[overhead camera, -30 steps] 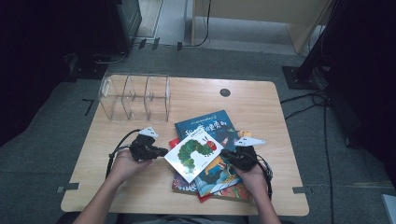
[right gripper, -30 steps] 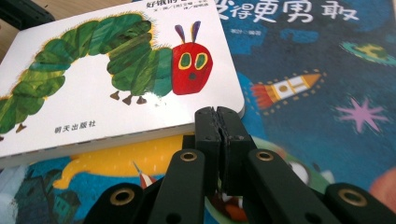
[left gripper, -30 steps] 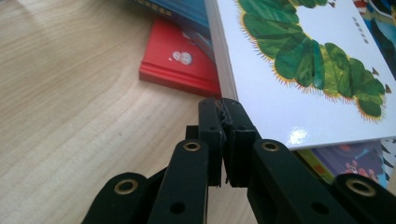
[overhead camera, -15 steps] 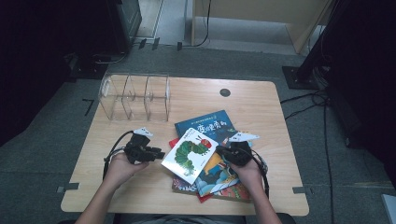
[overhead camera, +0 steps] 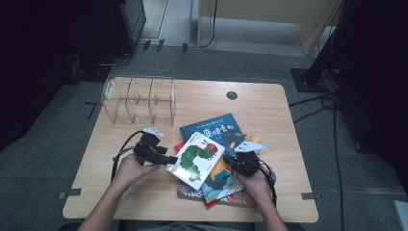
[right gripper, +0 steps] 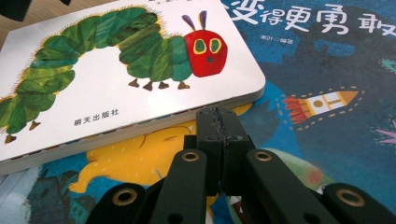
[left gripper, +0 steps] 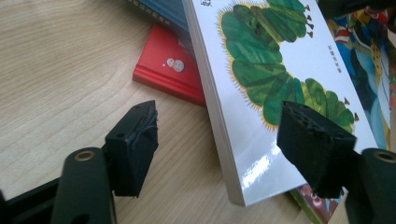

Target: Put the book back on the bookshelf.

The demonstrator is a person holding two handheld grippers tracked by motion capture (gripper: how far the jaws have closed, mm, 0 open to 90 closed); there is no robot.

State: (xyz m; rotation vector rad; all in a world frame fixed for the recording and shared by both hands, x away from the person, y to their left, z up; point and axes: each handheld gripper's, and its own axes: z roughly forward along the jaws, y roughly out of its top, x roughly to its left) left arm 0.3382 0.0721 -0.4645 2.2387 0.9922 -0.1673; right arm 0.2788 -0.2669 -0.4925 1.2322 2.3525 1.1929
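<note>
The wooden table (overhead camera: 269, 103) fills the middle of the high view, with bare wood in its upper right part and along its lower left edge. A clear acrylic rack (overhead camera: 139, 98) stands in the upper left of the table, well apart from the books. The pile of books (overhead camera: 226, 185) lies in the lower middle, and a dark blue book (overhead camera: 216, 129) is at its upper end. On top lies the white caterpillar book (overhead camera: 198, 159); its long axis runs from lower left to upper right, and the red head points to the upper right. Compared with one second ago, this book is lower and flatter on the pile. The left gripper (overhead camera: 171, 160) has just been opening its jaws; they stand wide on both sides of the book's lower left corner without pressing it. The right gripper (overhead camera: 227, 161) has its jaws closed together, empty, just beside the book's right edge.
</note>
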